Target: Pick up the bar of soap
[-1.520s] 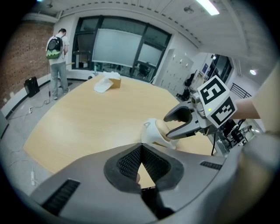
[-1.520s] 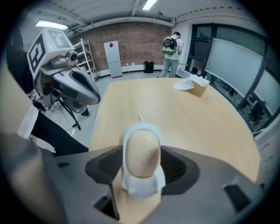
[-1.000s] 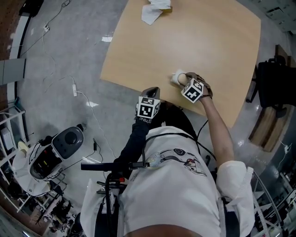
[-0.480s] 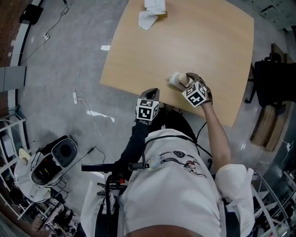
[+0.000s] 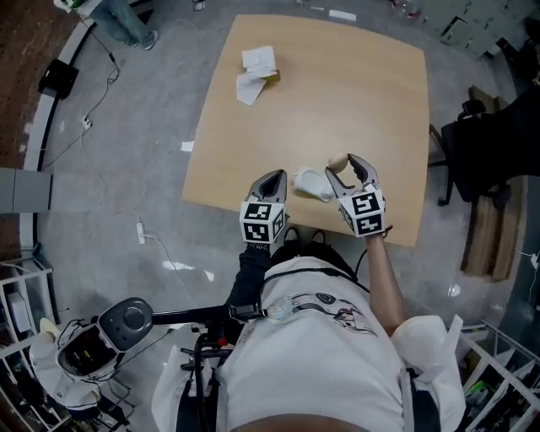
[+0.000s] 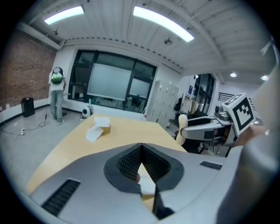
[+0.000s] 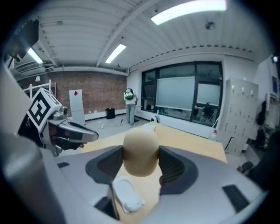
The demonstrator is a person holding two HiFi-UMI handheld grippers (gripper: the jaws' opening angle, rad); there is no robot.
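Where the soap is: the bar of soap (image 7: pixel 141 153), a beige oval, sits between the jaws of the right gripper (image 5: pixel 348 165), over the near right part of the table (image 5: pixel 337 84).
Right gripper: its jaws press on both sides of the soap and are held apart only by the soap's width.
Left gripper (image 6: pixel 141 146): jaws are pressed together tip to tip with nothing between them. It sits at the table's near edge, left of the right gripper.
White dish (image 5: pixel 310 184): lies on the table between the two grippers, just left of the soap and apart from it.
Markers: each gripper carries a cube (image 5: pixel 364 213) with black-and-white square patterns.
Paper and box: crumpled white paper (image 5: pixel 251 67) lies against a small tan box (image 5: pixel 272 77) at the far left of the table, well apart from the grippers.
Shirt (image 5: pixel 333 297): white, with a printed drawing too small to read.
Board (image 7: pixel 75 105): white, against the brick wall, bearing a red diamond mark.
Floor: a grey machine (image 5: pixel 122 325) stands near left, with cables (image 5: pixel 156 240) trailing beside it.
Chair (image 5: pixel 485 143): black, right of the table.
Bystander: a person (image 5: pixel 122 21) stands beyond the table's far left corner.
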